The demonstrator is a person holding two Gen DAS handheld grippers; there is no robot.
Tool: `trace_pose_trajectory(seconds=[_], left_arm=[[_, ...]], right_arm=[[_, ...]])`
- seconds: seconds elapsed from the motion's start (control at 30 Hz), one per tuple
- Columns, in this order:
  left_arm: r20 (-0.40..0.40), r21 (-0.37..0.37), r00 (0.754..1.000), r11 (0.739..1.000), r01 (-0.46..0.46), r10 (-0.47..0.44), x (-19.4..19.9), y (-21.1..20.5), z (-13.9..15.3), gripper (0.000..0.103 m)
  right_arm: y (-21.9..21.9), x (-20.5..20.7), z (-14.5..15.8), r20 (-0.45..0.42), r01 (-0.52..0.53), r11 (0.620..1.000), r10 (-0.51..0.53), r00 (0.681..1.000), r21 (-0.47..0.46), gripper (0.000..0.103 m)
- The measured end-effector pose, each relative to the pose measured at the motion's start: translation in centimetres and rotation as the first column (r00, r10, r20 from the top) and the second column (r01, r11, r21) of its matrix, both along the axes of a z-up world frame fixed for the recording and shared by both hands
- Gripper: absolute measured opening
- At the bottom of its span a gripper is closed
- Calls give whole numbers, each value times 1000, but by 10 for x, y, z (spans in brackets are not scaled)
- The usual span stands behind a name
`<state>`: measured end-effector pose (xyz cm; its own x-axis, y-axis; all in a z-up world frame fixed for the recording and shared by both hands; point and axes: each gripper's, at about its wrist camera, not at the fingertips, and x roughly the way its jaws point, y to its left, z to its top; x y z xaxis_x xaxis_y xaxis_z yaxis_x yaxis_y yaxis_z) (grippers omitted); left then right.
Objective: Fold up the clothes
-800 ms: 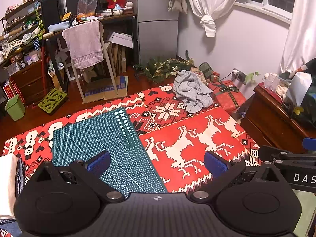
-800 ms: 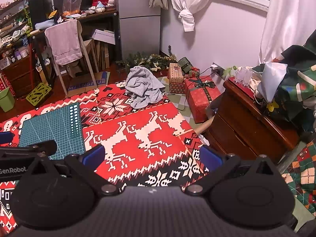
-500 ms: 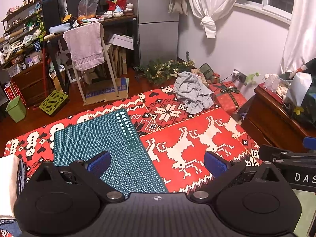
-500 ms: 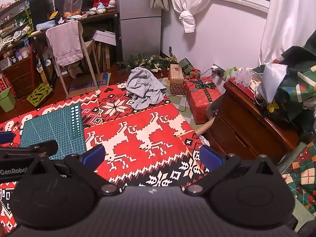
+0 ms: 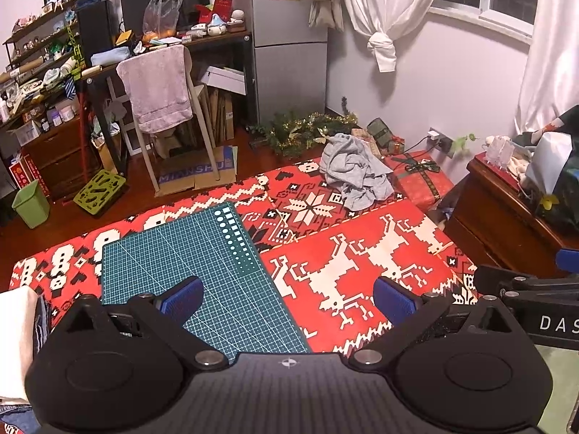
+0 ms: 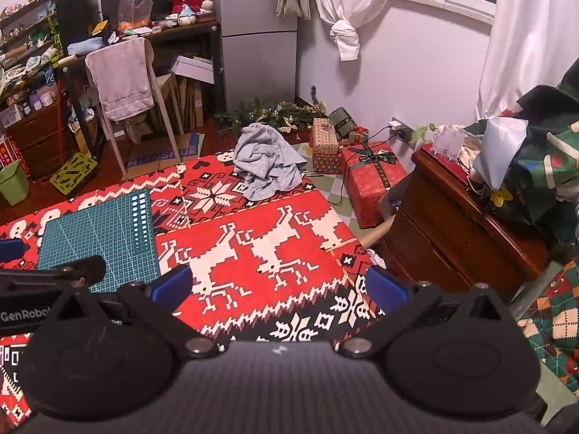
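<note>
A crumpled grey garment (image 5: 356, 175) (image 6: 267, 170) lies in a heap at the far edge of the red patterned table cover (image 5: 362, 253) (image 6: 253, 238). My left gripper (image 5: 287, 298) hovers open over the near part of the table, its blue fingertips (image 5: 181, 298) wide apart with nothing between them. My right gripper (image 6: 277, 287) is likewise open and empty above the near right of the cover. Both are well short of the garment. A folded white and dark cloth pile (image 5: 18, 340) sits at the left edge of the left wrist view.
A green cutting mat (image 5: 195, 264) (image 6: 105, 231) lies on the cover's left half. Beyond the table stand a chair draped with a pink towel (image 5: 157, 88), a cluttered desk, a grey fridge (image 5: 289, 72), wrapped gift boxes (image 6: 372, 177) and a wooden dresser (image 6: 466, 224) at the right.
Both views have shifted slightly, as if the grippers eased back and up a little. The jaws stay open and the garment has not moved.
</note>
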<state>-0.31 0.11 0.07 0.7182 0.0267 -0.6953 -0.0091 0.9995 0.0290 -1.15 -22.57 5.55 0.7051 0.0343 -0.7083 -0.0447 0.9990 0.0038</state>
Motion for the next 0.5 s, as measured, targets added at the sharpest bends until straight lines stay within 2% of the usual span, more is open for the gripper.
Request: trace_pose_trajectory(seconds=[0.5], left_arm=[[-1,6,1000,1000,-1,1,1,-4,-3,101]], right_arm=[[-1,1,-6,1,3,1000,-3,1000,-9,103]])
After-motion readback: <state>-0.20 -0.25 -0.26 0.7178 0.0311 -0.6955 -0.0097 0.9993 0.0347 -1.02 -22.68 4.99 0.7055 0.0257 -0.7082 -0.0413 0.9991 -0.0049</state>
